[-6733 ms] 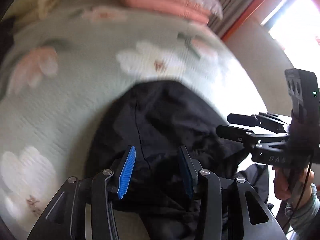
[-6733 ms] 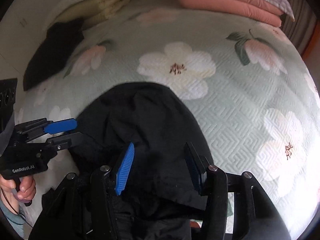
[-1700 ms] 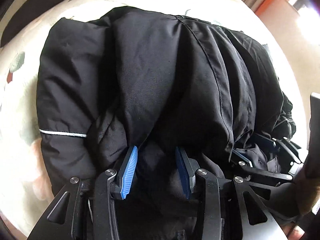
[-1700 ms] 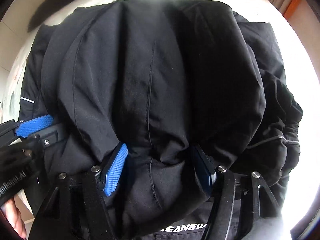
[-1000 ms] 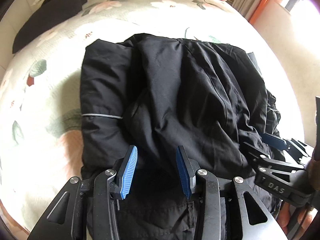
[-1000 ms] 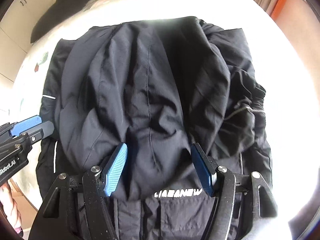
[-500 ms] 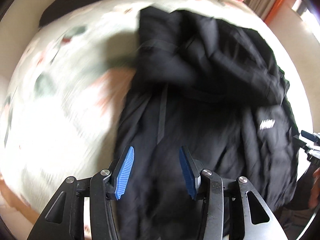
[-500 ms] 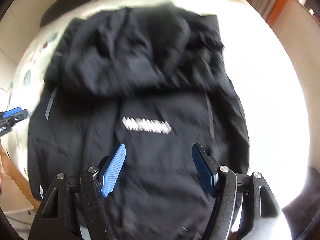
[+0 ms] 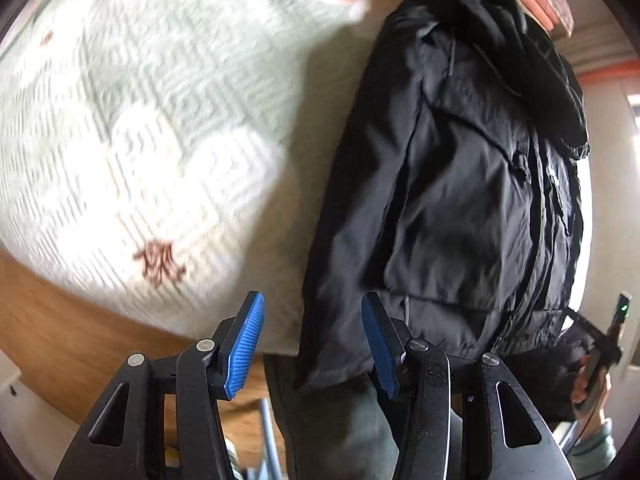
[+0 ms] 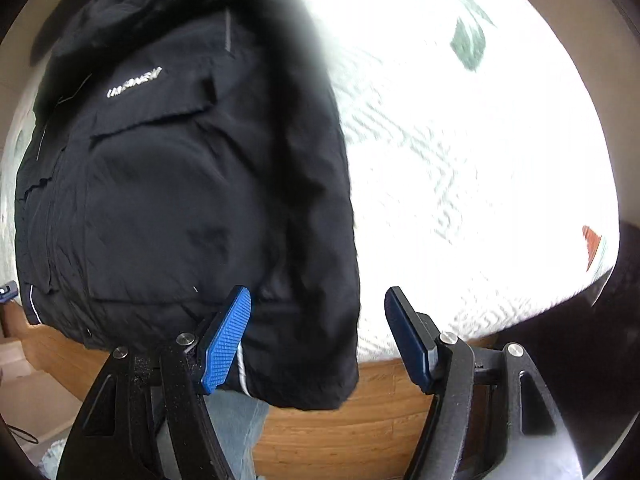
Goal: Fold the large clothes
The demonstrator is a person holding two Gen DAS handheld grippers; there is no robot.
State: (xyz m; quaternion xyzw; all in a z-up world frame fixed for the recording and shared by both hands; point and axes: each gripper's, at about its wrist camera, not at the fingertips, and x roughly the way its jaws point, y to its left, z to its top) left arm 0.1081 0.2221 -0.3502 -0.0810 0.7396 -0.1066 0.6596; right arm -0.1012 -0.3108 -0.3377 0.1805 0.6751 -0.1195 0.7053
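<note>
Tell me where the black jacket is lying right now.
The black jacket lies flat on the flowered bedspread, its hem hanging over the bed's near edge. It fills the right wrist view's left half and the left wrist view's right half.

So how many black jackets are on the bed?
1. The black jacket lies on the flowery bed cover, its bottom edge hanging over the side. Others may be out of view.

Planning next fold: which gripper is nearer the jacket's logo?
Right gripper: at the hem on the logo's side of the zip. Left gripper, jaws opening over the jacket's other edge, across the zip.
</note>
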